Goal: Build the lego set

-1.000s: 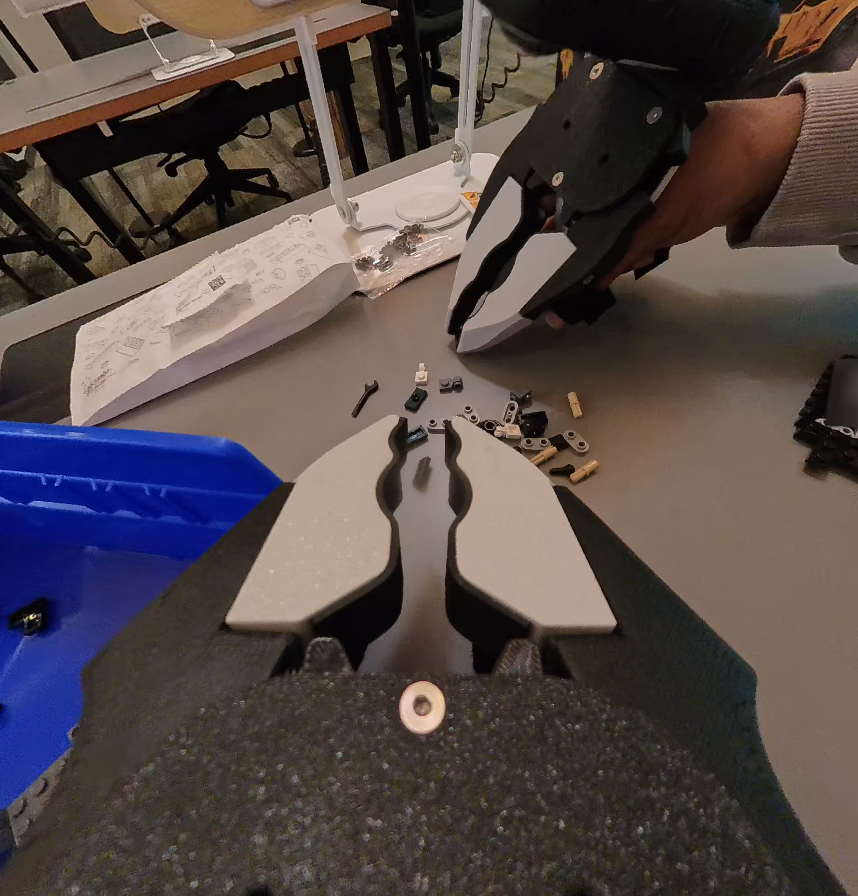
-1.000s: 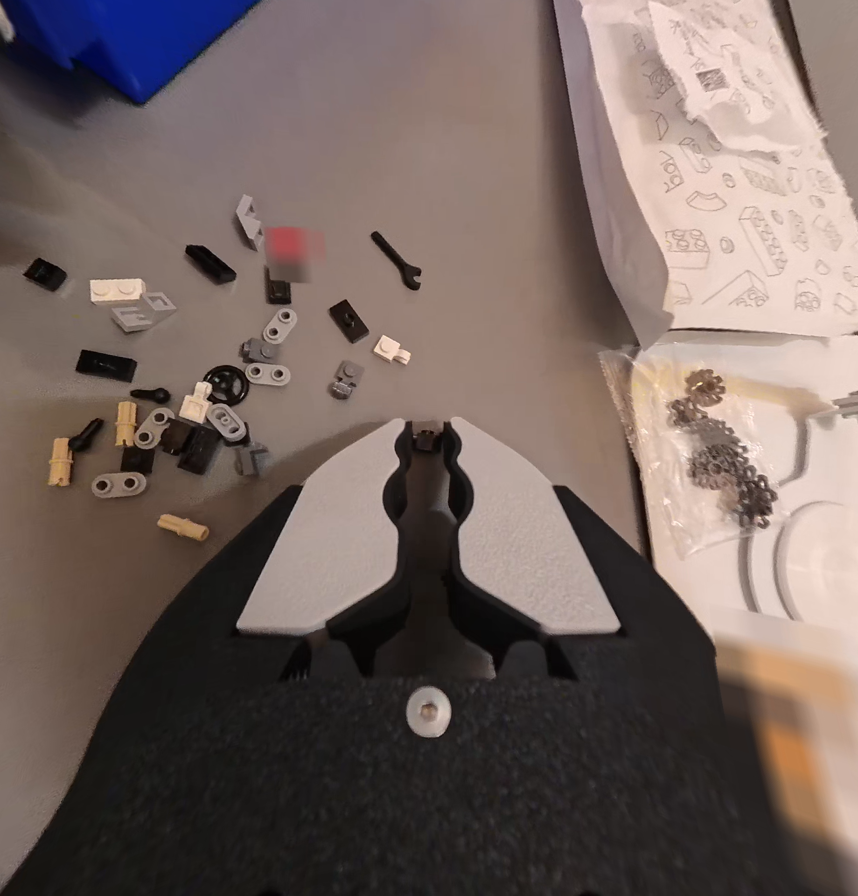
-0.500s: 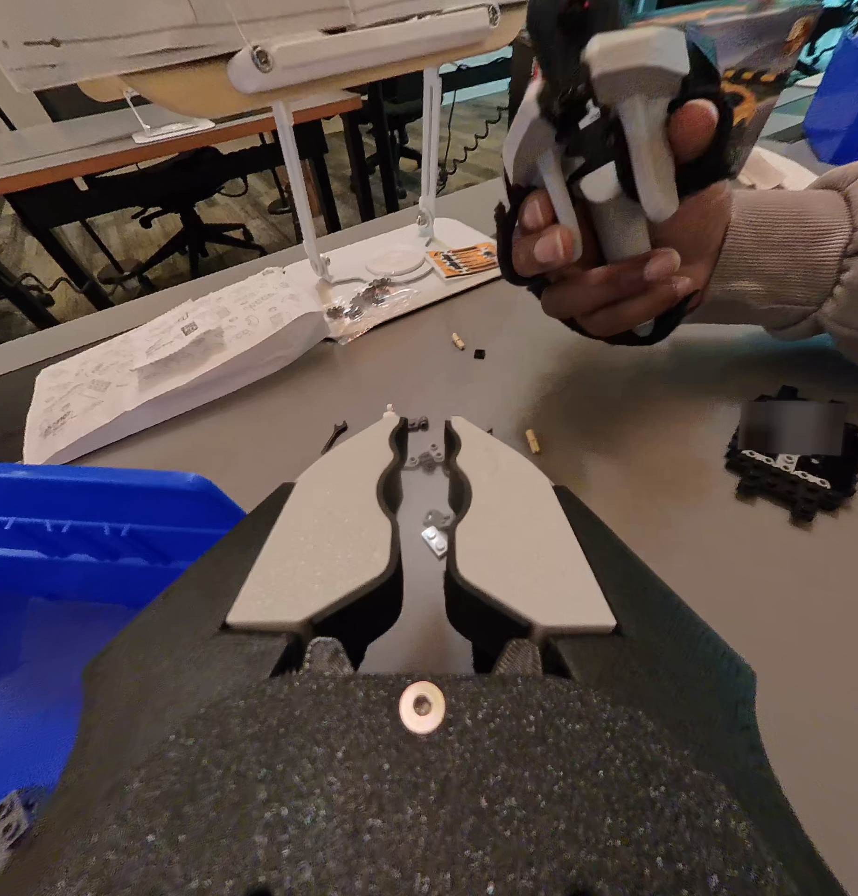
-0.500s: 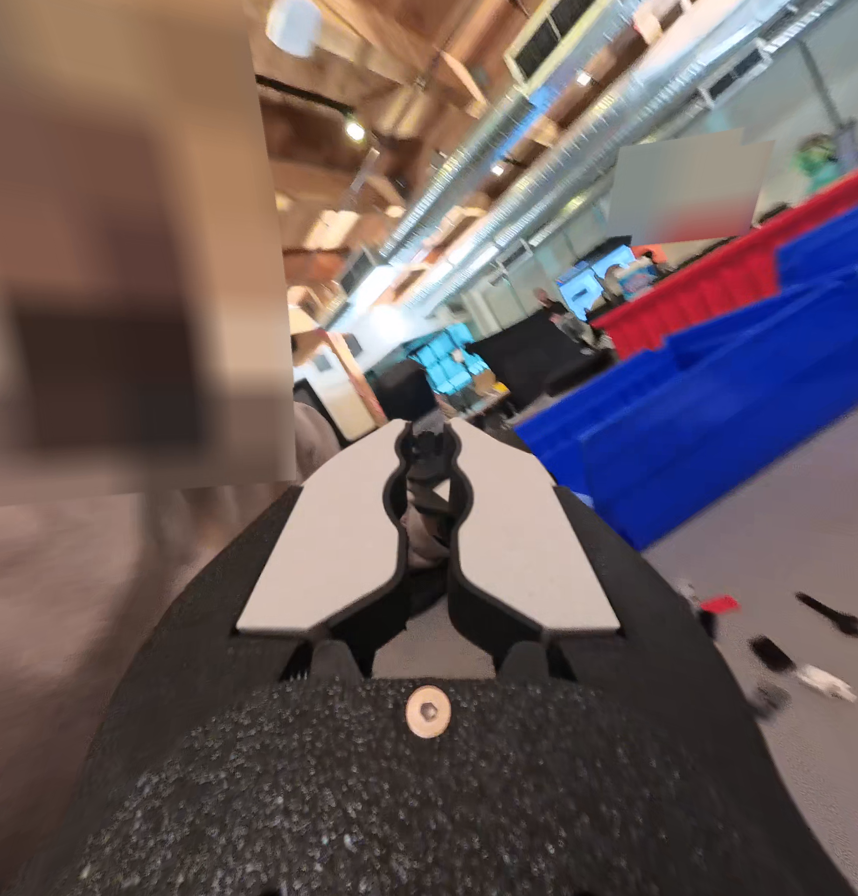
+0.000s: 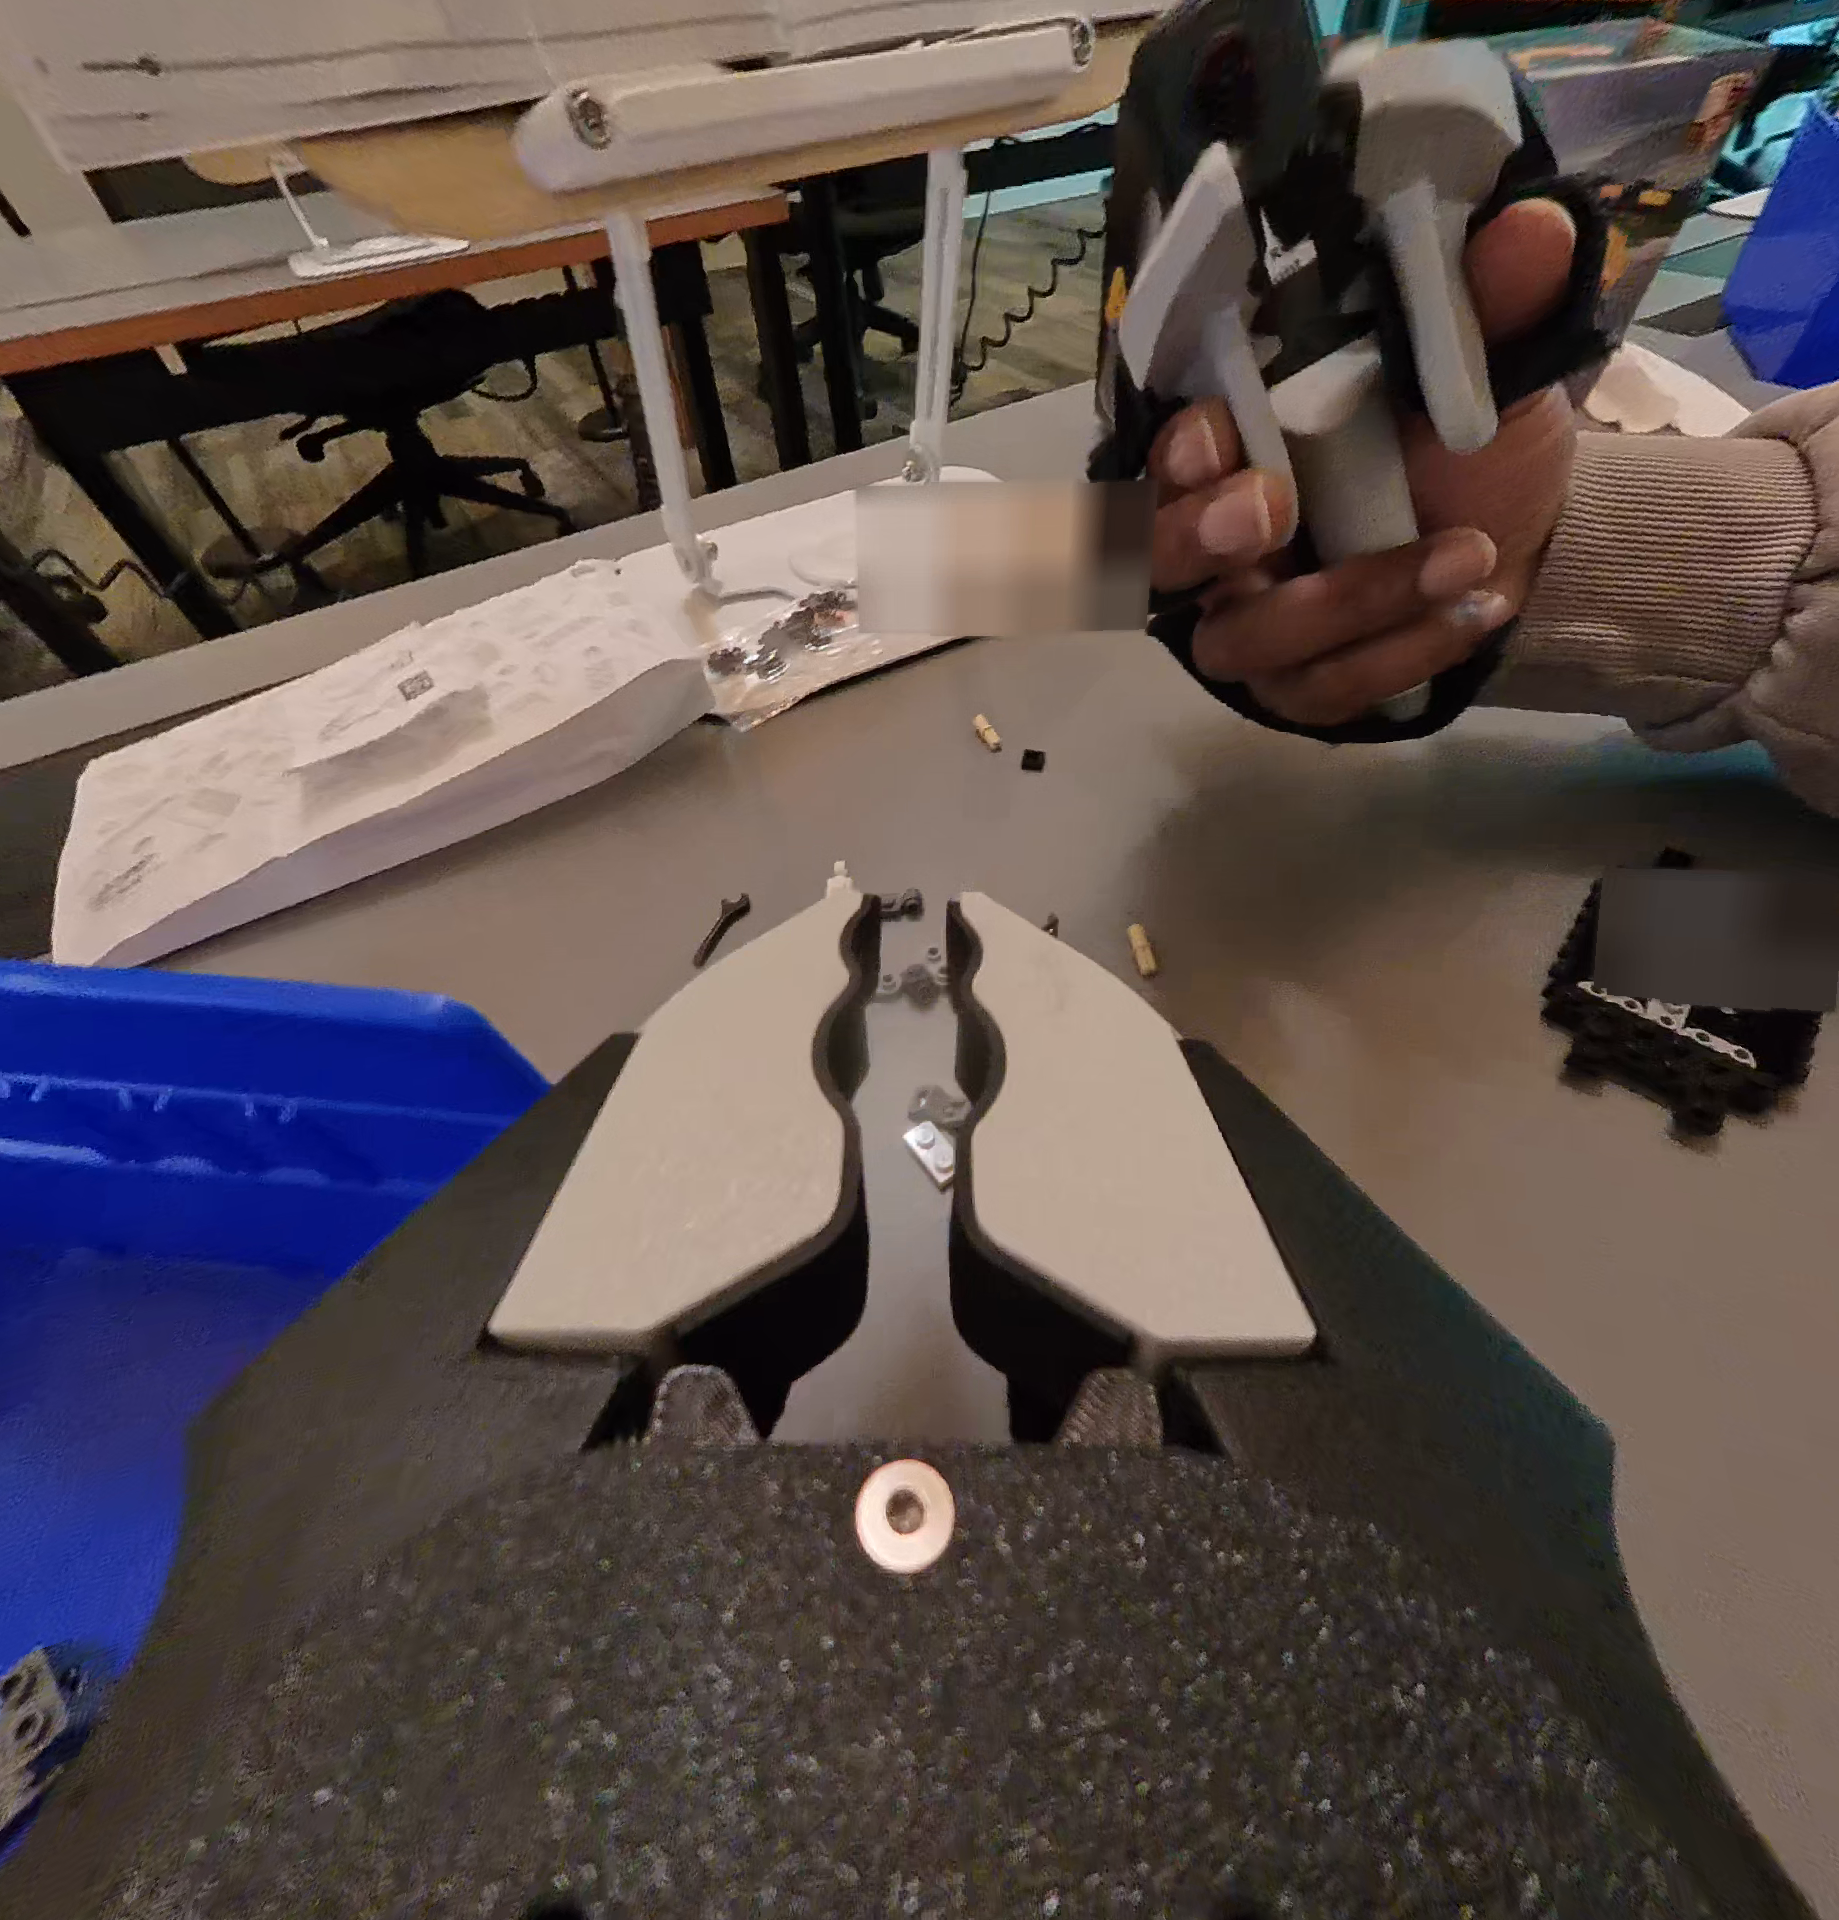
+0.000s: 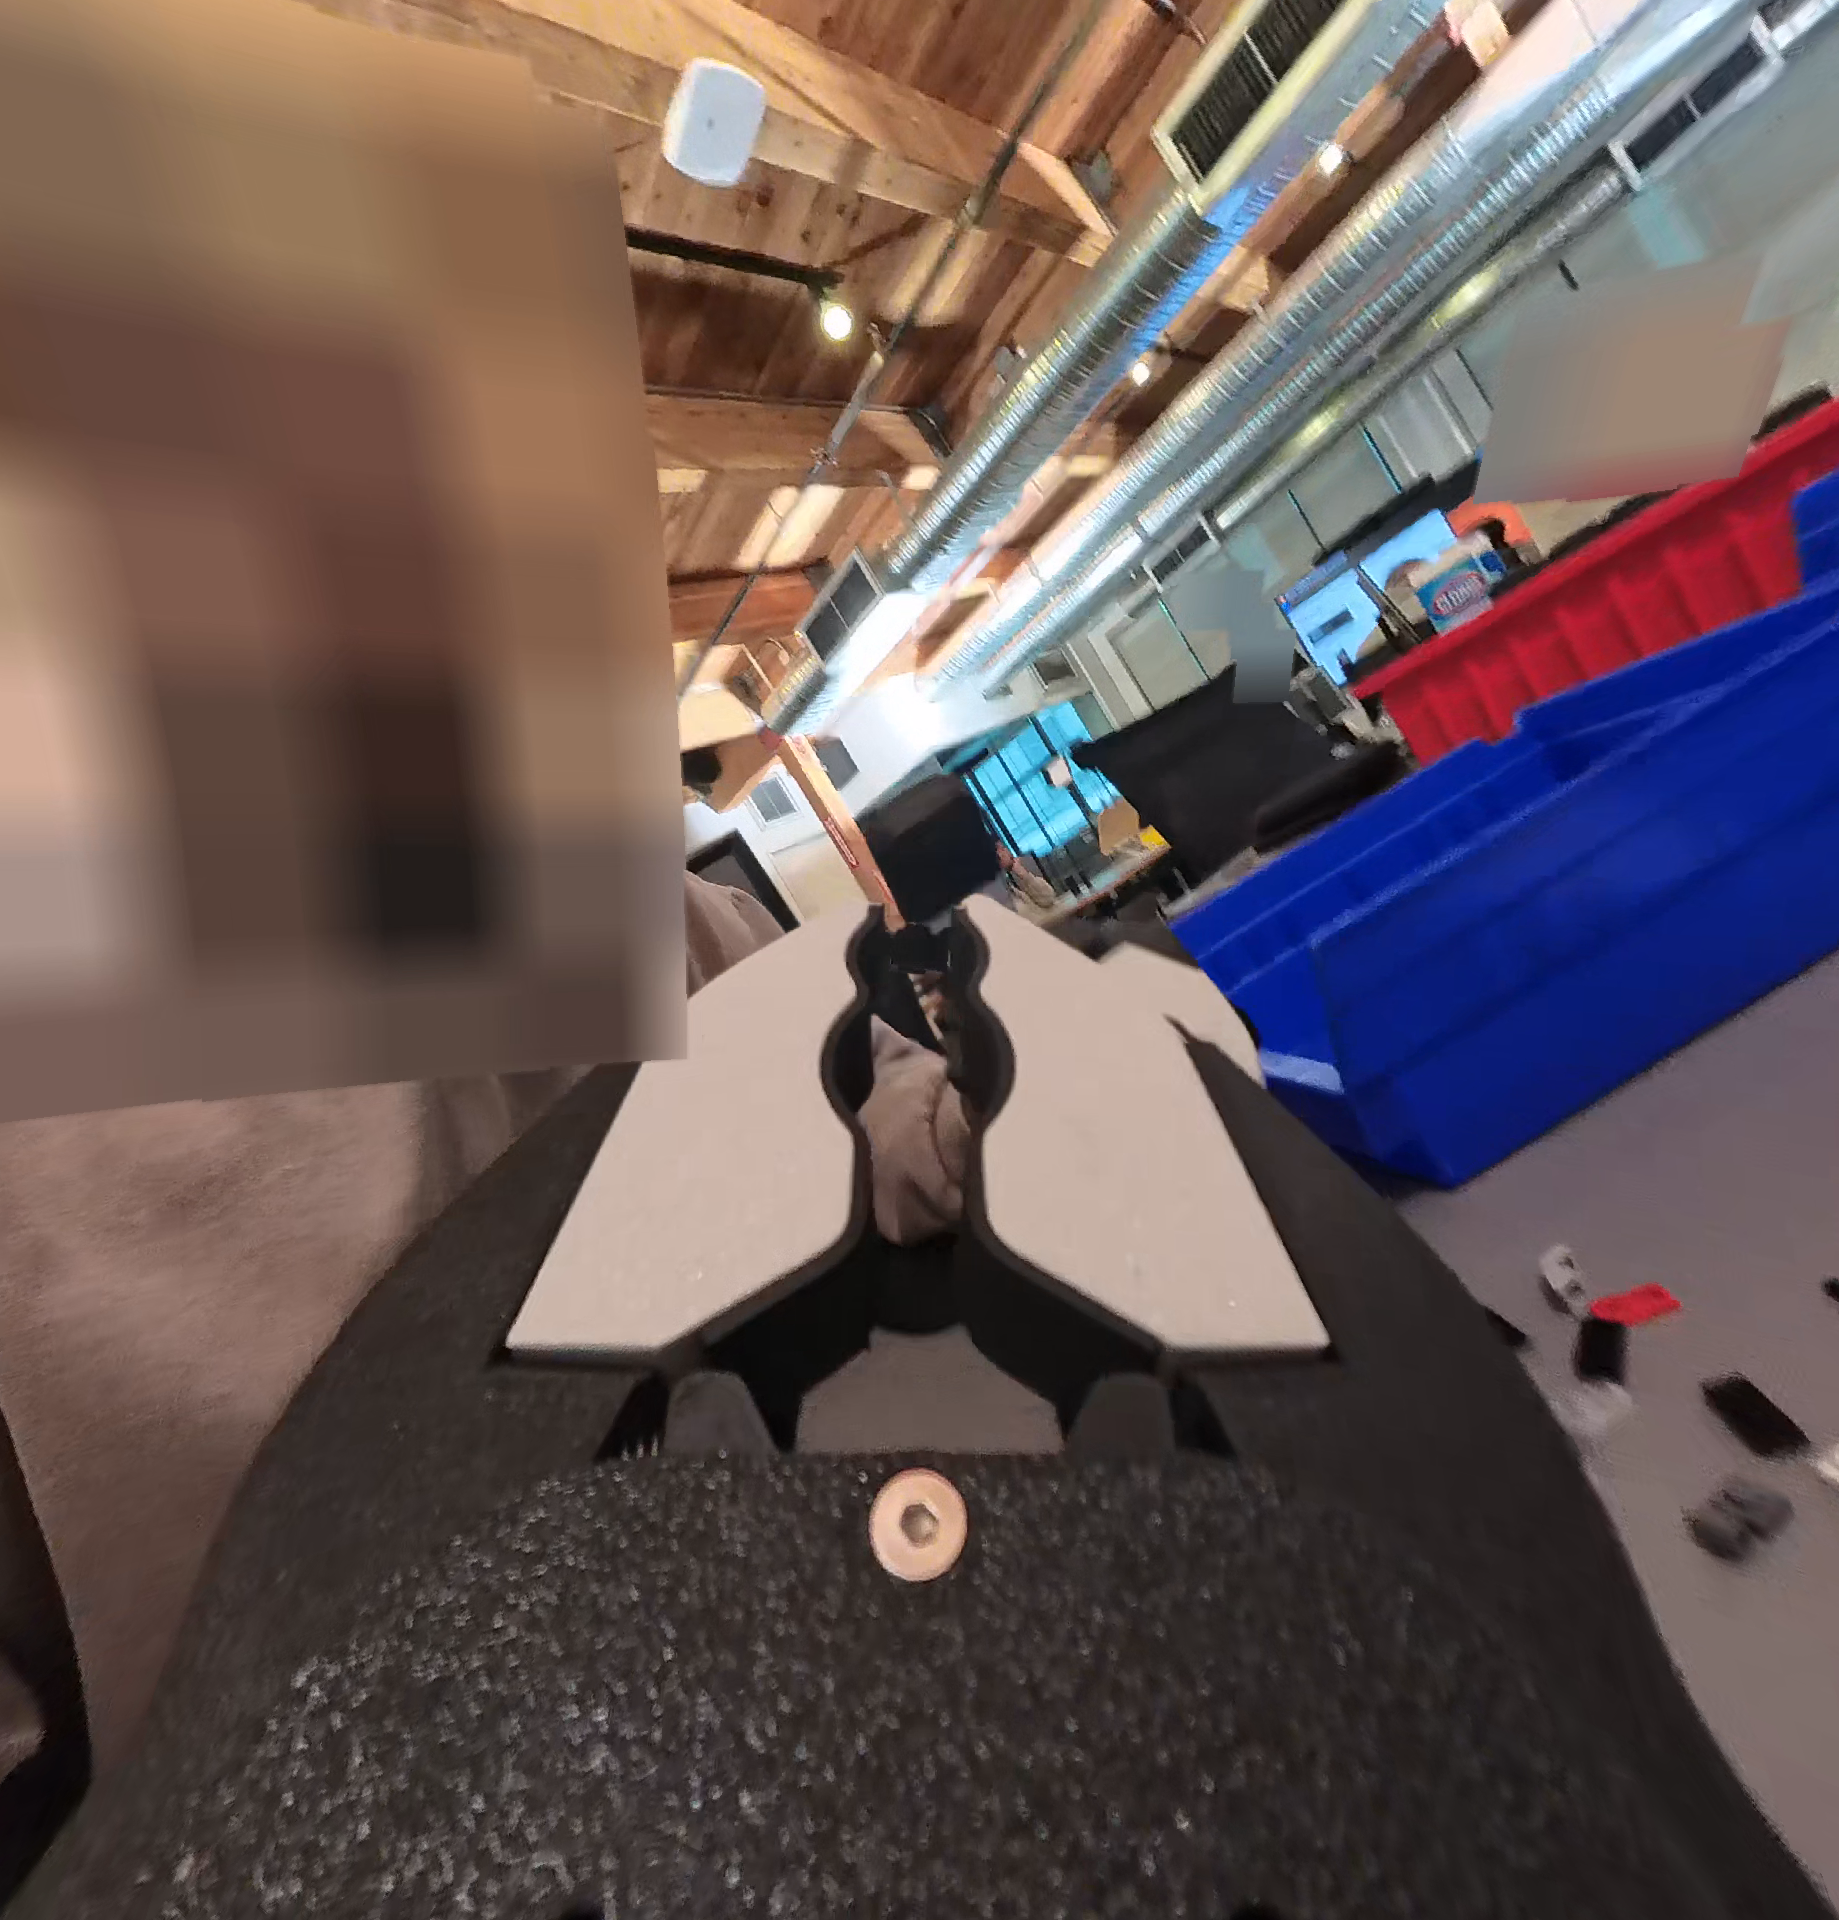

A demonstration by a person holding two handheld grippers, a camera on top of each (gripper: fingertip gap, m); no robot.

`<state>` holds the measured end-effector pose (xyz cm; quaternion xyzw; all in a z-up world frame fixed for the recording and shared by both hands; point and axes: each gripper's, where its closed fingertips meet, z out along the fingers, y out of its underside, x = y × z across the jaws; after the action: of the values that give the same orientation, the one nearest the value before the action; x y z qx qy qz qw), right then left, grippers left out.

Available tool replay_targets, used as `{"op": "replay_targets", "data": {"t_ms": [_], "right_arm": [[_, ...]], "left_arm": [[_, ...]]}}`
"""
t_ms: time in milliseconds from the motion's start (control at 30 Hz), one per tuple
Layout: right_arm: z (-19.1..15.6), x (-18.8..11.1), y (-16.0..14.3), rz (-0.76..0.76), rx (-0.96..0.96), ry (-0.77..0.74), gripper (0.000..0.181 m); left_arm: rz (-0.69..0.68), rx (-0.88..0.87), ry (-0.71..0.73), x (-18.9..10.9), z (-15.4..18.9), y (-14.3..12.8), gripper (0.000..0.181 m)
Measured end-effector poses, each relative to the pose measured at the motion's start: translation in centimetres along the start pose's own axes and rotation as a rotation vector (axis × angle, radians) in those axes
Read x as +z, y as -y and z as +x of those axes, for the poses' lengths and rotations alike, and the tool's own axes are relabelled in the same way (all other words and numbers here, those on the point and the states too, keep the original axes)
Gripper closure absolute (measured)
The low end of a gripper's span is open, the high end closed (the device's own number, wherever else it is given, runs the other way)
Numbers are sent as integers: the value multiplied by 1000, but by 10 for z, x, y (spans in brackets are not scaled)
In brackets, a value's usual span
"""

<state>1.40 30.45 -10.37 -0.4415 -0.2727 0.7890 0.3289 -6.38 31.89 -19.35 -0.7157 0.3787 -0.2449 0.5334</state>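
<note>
My left gripper point(image 5: 907, 914) hovers low over the grey table point(image 5: 1310, 1195), its jaws a narrow gap apart and empty. Small loose Lego pieces lie under it: a light grey plate point(image 5: 930, 1153), a black wrench piece point(image 5: 721, 928) and a tan pin point(image 5: 1141, 948). A black Lego assembly point(image 5: 1684, 1049) sits on the table to the right. My right gripper point(image 6: 910, 935) is lifted and tilted up, shut on a small black Lego piece point(image 6: 910, 951) at its tips. In the left wrist view a hand holds its handle point(image 5: 1341, 416) high at the upper right.
A blue bin point(image 5: 219, 1091) stands at the left, also seen in the right wrist view point(image 6: 1569, 935). An instruction booklet point(image 5: 375, 758) and a bag of gears point(image 5: 780, 649) lie at the back by a white stand point(image 5: 666, 416). More pieces point(image 6: 1751, 1397) lie on the table. One gripper's finger ends stand about 12 cm off the other's. To the light grey plate point(image 5: 930, 1153): left tips about 8 cm, right tips about 20 cm. Measured from the fingertips, the tan pin point(image 5: 1141, 948) is 11 cm or so from the left gripper and 15 cm from the right.
The right gripper rose from the pile with the small black piece and tipped upward, away from the table. The left gripper moved forward over the loose pieces, its jaw gap unchanged.
</note>
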Motion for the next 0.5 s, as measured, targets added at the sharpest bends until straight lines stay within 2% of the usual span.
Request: {"op": "replay_targets", "data": {"t_ms": [100, 200, 267, 367, 500], "right_arm": [[36, -15, -16, -158, -8, -205, 170], [87, -43, -40, -457, -171, -536, 170], [106, -58, -54, -648, -271, -668, 169], [124, -67, -72, -864, -405, -768, 165], [133, -68, -91, -1015, -507, -793, 161]], "left_arm": [[-34, -29, 50, -1, -12, -5, 171], [-55, -61, 99, -4, -26, -9, 172], [-60, -75, 111, -6, -32, -10, 172], [-69, -73, 120, -6, -35, -12, 172], [-77, -63, 122, -5, -35, -14, 172]]}}
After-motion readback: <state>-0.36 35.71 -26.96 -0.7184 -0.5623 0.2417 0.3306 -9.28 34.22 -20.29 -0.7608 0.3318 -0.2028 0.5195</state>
